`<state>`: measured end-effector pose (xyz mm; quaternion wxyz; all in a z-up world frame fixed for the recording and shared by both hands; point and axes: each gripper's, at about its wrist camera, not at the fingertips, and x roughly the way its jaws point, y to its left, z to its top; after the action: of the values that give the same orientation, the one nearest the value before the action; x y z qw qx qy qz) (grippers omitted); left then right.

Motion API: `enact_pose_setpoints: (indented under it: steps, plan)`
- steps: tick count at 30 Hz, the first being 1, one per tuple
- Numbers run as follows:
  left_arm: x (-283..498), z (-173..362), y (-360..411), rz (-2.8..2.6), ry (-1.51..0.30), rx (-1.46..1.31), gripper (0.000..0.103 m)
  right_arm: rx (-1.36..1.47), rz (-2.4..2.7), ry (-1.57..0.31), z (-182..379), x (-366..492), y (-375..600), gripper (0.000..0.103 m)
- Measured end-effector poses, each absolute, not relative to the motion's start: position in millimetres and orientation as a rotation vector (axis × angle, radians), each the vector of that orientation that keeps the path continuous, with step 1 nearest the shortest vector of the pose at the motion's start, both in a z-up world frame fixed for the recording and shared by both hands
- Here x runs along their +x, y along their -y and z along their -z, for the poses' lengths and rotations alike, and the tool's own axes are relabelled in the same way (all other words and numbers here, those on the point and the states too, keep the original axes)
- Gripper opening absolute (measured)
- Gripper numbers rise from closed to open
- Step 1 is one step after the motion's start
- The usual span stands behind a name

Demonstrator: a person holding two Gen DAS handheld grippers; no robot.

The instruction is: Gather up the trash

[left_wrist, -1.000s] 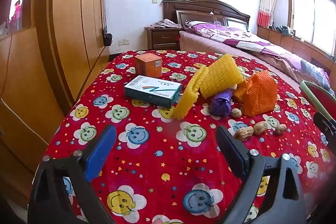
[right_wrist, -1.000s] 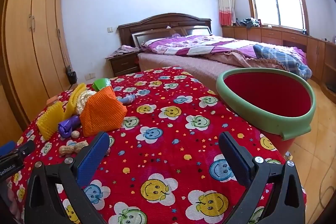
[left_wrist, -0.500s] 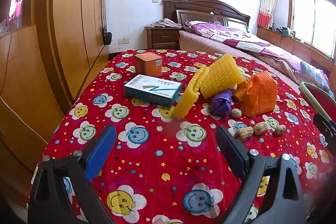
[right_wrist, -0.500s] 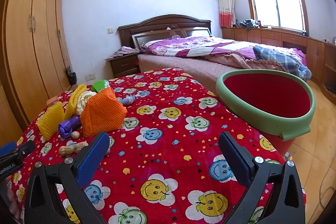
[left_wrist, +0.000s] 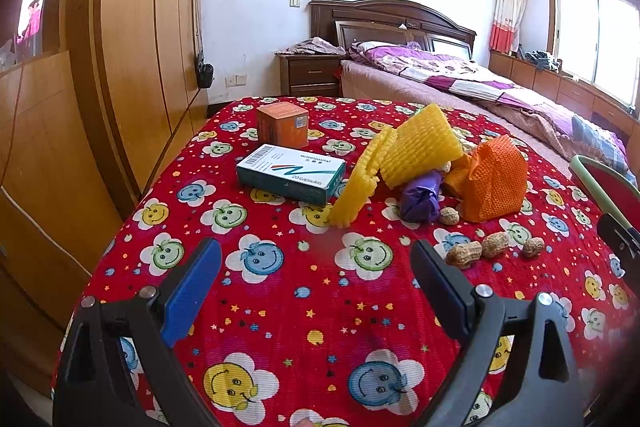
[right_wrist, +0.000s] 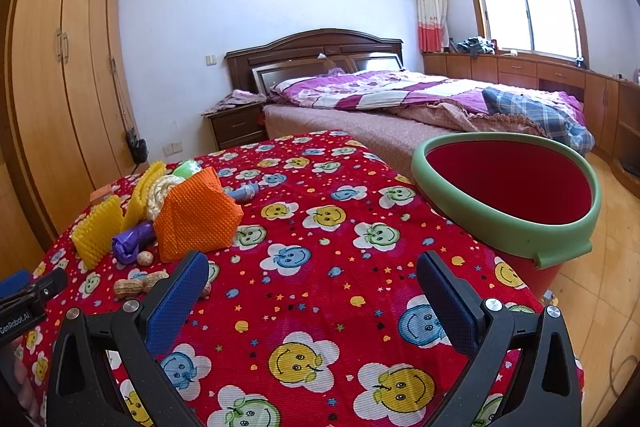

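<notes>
Two grippers of mine hang spread and empty over the red tablecloth (left_wrist: 280,307) — the left gripper (left_wrist: 316,291) nearest three peanuts (left_wrist: 494,247), the right gripper (right_wrist: 312,291) facing the bin (right_wrist: 508,227) beside the table, its base hidden. Farther off lies the trash heap: a purple wrapper (left_wrist: 420,195) pointing toward me, yellow foam netting (left_wrist: 416,147) slanting down-left, orange netting (left_wrist: 492,183), then the capsule box (left_wrist: 292,173) lying crosswise — pieces behind are hard to make out.

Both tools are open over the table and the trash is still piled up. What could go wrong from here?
1. The peanuts are small and round; open fingers may push them so they roll off the tablecloth.
2. The yellow foam net leans on the medicine box; grabbing it may drag the box.
3. The bin stands off the table's edge, right side, so a short drop from the left tool could miss.
</notes>
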<state>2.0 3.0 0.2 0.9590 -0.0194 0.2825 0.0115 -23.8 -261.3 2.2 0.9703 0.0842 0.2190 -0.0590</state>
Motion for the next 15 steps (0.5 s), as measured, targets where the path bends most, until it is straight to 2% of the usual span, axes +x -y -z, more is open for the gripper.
enact_pose_setpoints:
  steps: [15]
  plan:
    - [2.6,-0.9,-3.0,-0.023,-0.572,-0.034,0.095,0.166,0.120,-0.437,-3.1,-25.5,262.2,0.103]
